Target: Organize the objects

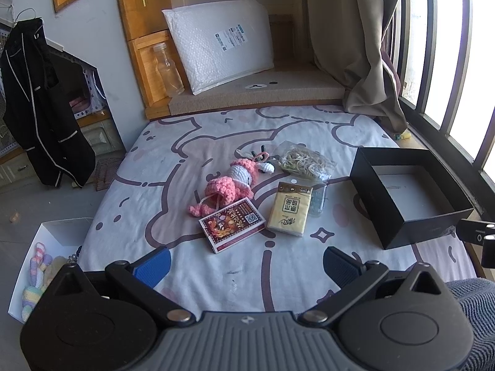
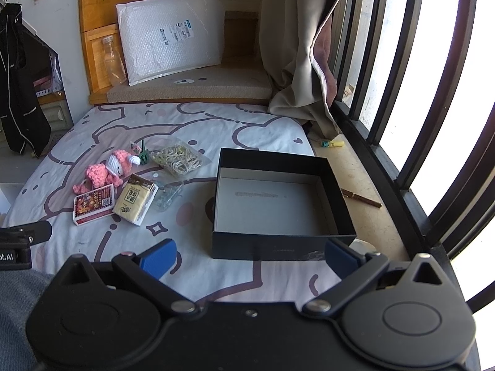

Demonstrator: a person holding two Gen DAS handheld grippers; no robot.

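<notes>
On patterned bedsheet [image 1: 191, 154], square black box [image 2: 278, 249], pink crocheted toy [image 1: 230, 182]

Left tongs [image 1: 246, 261] agape, empty; right tongs [image 2: 250, 256] likewise.

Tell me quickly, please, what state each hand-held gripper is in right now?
Left hand-held gripper: open, holding nothing.
Right hand-held gripper: open, holding nothing.

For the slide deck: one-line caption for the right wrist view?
Open right claw facing an empty black box; playing cards, tissue pack and crochet toy alongside on the bed.
</notes>
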